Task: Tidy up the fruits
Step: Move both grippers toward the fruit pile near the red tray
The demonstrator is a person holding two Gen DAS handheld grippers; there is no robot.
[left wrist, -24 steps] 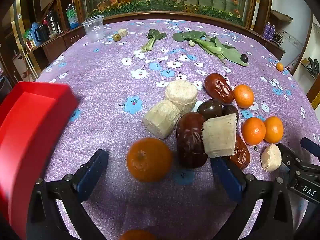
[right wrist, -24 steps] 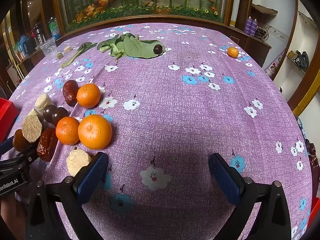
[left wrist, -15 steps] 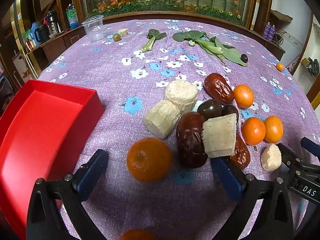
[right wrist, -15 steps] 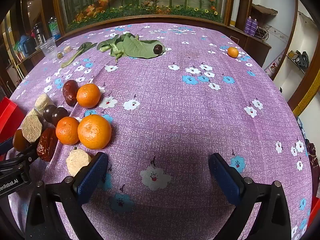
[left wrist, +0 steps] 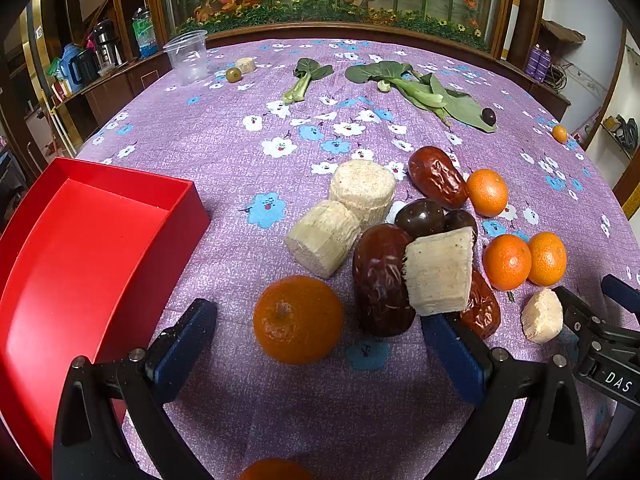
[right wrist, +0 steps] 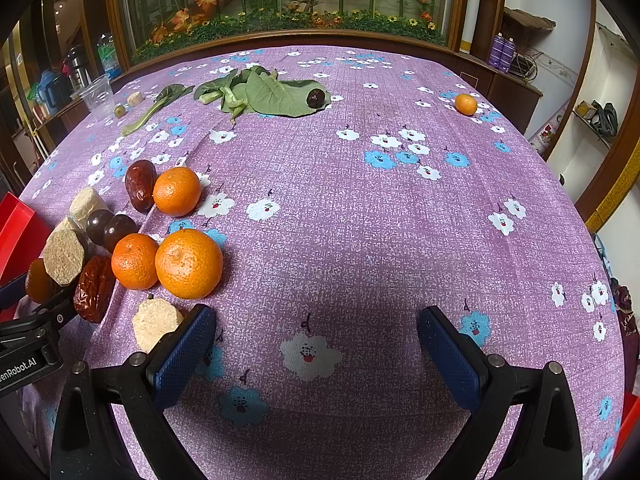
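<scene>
In the left wrist view my left gripper (left wrist: 320, 344) is open, its blue pads either side of an orange (left wrist: 298, 319) on the purple flowered cloth. Beside it lie dark red dates (left wrist: 382, 280), pale sugarcane chunks (left wrist: 438, 272), dark plums (left wrist: 420, 216) and three more oranges (left wrist: 506, 261). A red tray (left wrist: 88, 248) sits at the left, empty. In the right wrist view my right gripper (right wrist: 316, 344) is open and empty over bare cloth, with the fruit pile (right wrist: 188, 263) to its left.
Leafy greens (left wrist: 420, 88) with a dark fruit (left wrist: 488, 116) lie at the back, a clear plastic cup (left wrist: 187, 57) at the back left, a lone small orange (right wrist: 465, 104) at the far right. The table edge curves close on the right.
The red tray has slid in from the left and come to rest on the cloth next to the left gripper. Both grippers and the fruit have stayed put.
</scene>
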